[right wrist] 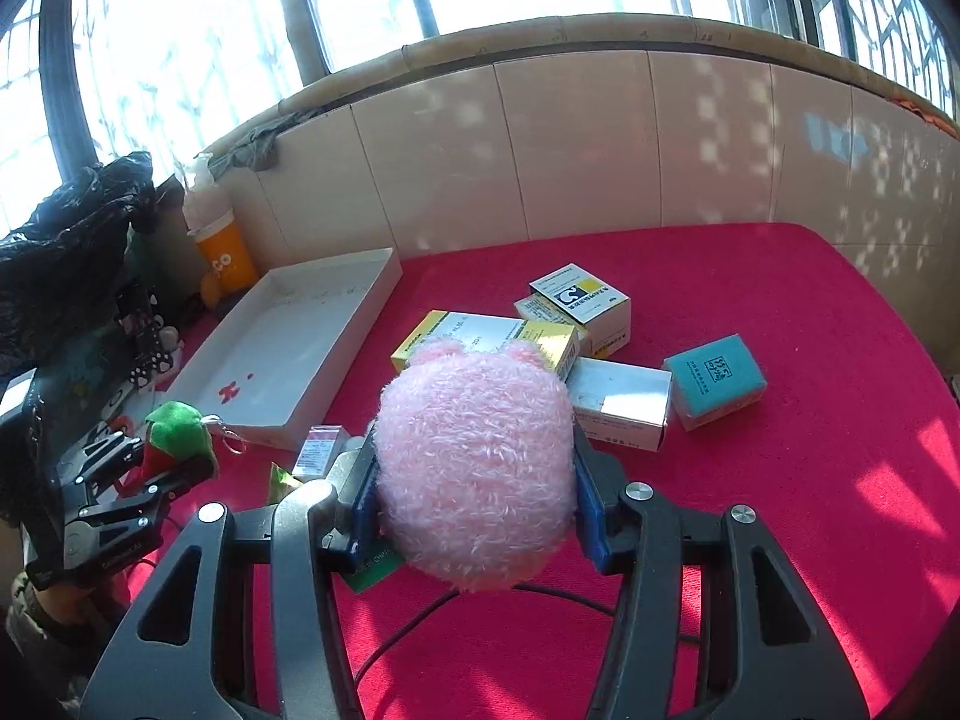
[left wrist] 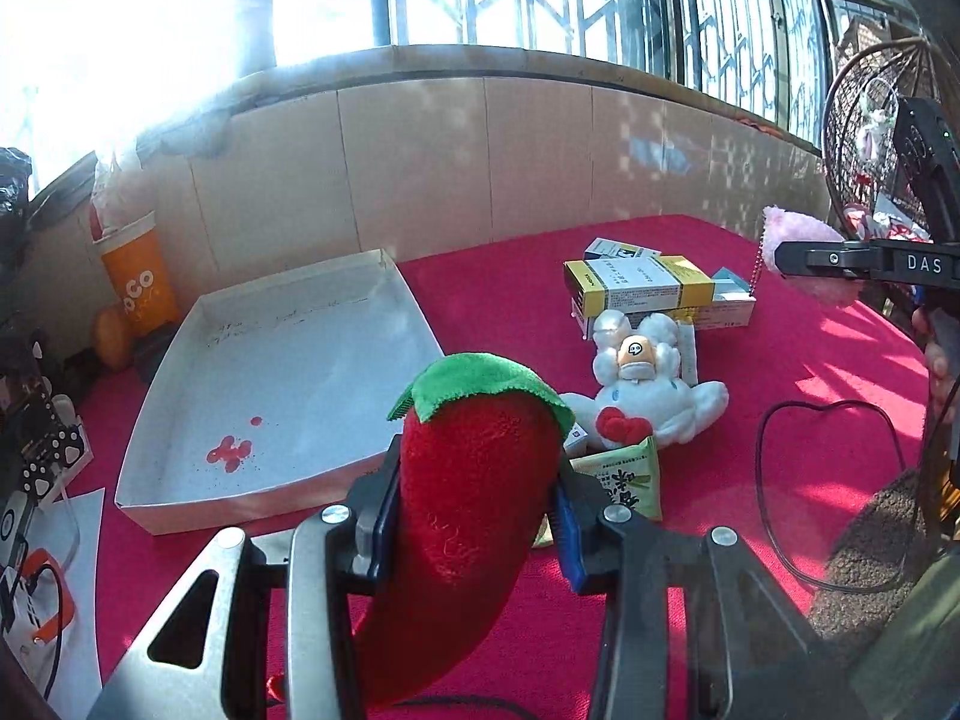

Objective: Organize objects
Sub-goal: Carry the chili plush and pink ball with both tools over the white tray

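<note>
My left gripper point(left wrist: 474, 516) pinches a red plush chili pepper with a green felt cap point(left wrist: 462, 480) between its blue pads; the toy stands upright, cap at twelve o'clock. My right gripper point(right wrist: 477, 498) squeezes a fluffy pink round plush toy point(right wrist: 474, 468), filling the gap between both pads. The shallow white cardboard tray point(left wrist: 180, 480) lies at ten o'clock on the red cloth-covered table point(right wrist: 780, 480).

Showing black linkage arms, silver pivot screws and blue pads on left gripper point(left wrist: 477, 516) and right gripper point(right wrist: 477, 495).
</note>
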`<state>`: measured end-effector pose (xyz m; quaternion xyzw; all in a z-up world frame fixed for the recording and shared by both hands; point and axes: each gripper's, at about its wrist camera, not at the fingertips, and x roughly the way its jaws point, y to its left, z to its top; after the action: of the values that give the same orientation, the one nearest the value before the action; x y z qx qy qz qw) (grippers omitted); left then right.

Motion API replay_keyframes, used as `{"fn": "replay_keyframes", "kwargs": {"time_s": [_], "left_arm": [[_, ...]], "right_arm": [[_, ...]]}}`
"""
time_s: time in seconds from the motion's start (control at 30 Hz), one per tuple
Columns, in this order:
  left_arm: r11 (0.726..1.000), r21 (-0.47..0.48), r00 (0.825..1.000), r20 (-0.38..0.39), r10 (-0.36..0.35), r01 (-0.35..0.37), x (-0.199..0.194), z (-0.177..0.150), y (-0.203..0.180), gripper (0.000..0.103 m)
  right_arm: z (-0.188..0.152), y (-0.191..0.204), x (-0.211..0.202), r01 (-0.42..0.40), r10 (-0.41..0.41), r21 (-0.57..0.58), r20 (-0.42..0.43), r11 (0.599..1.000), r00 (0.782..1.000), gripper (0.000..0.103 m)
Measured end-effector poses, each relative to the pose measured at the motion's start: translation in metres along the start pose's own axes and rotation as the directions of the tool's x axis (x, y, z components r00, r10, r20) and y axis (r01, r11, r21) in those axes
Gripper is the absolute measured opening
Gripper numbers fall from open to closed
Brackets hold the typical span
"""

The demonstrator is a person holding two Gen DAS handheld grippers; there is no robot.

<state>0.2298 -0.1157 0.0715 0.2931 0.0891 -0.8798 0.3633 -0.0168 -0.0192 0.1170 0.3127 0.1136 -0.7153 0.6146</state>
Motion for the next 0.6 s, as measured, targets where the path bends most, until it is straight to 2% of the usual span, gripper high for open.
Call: {"fn": "replay_keyframes", "kwargs": {"time_s": [0.6], "left_arm": [[0.993,-0.1,0.997,0.033,0.068,-0.064,-0.011,-0.003,0.053,0.042]], "right_arm": [[0.038,0.088,0.045,-0.095,0.088,-0.167,-0.051,0.981,0.995,0.052]]}}
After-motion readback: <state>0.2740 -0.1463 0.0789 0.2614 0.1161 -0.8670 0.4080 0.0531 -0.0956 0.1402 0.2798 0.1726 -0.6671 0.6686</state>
